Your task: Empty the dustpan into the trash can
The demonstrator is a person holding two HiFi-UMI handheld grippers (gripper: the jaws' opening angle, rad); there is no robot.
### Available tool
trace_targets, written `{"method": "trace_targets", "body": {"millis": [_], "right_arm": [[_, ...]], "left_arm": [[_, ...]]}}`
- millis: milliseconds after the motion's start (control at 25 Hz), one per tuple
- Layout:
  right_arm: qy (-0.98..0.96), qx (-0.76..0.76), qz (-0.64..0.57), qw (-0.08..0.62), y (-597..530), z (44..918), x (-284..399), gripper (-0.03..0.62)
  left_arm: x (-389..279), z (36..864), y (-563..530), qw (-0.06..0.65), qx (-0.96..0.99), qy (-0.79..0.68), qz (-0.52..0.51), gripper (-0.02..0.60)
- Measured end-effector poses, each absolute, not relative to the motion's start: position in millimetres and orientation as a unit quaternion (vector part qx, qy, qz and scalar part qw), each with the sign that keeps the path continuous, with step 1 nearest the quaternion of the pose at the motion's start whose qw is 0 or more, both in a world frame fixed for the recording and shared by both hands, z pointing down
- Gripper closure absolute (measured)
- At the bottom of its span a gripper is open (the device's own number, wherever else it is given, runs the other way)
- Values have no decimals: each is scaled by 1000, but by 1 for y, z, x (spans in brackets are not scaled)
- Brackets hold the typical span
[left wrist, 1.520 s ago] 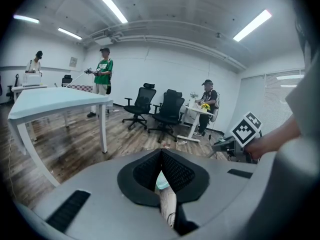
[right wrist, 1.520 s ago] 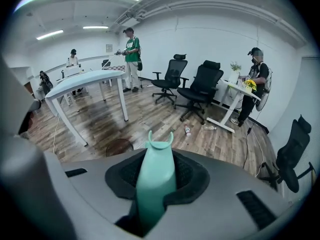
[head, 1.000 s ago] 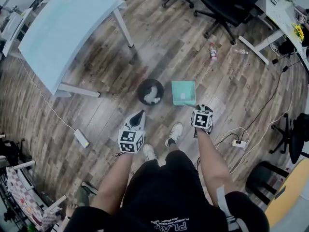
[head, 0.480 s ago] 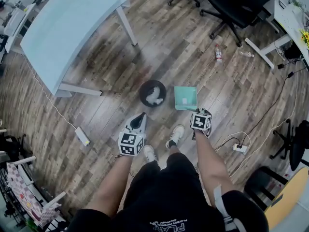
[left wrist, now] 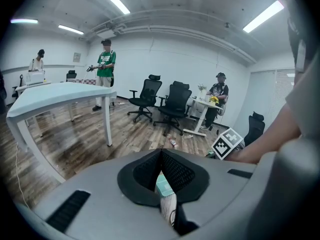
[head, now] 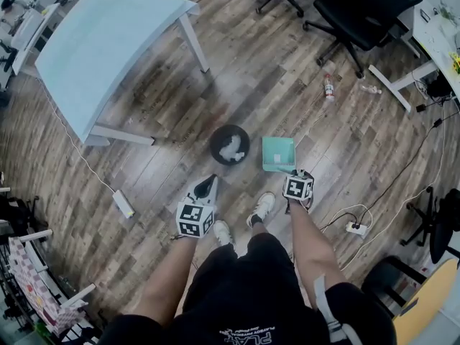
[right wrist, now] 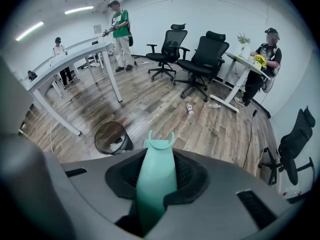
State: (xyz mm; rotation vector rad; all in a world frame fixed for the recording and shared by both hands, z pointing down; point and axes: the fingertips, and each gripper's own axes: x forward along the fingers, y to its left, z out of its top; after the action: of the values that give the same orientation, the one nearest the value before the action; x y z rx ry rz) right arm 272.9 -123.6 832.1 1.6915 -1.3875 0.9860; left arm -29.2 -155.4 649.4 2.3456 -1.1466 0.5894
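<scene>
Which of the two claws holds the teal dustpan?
The right claw: it is shut on the handle of the teal dustpan. The left claw is away from the dustpan.

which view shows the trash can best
The head view: it looks down into the trash can, showing its rim and white rubbish inside. The right gripper view shows it obliquely, at left. The left gripper view misses it.

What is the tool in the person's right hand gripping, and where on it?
The right gripper is clamped on the teal dustpan, gripping it by its handle. The pan end sits just right of the trash can.
</scene>
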Motion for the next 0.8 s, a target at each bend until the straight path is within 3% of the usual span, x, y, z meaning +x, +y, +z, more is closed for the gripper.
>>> {"method": "trace_targets", "body": {"millis": [360, 560, 800], "right_arm": [[-536, 654, 385, 370, -125, 835, 272, 485], [-550, 661, 370, 352, -129, 822, 273, 333], [-600, 671, 293, 322, -139, 773, 263, 309]], "left_arm": [[-23, 650, -153, 233, 855, -413, 210, 561], [-18, 639, -155, 228, 861, -410, 199, 561], [-14, 619, -159, 215, 870, -405, 182, 561]]}}
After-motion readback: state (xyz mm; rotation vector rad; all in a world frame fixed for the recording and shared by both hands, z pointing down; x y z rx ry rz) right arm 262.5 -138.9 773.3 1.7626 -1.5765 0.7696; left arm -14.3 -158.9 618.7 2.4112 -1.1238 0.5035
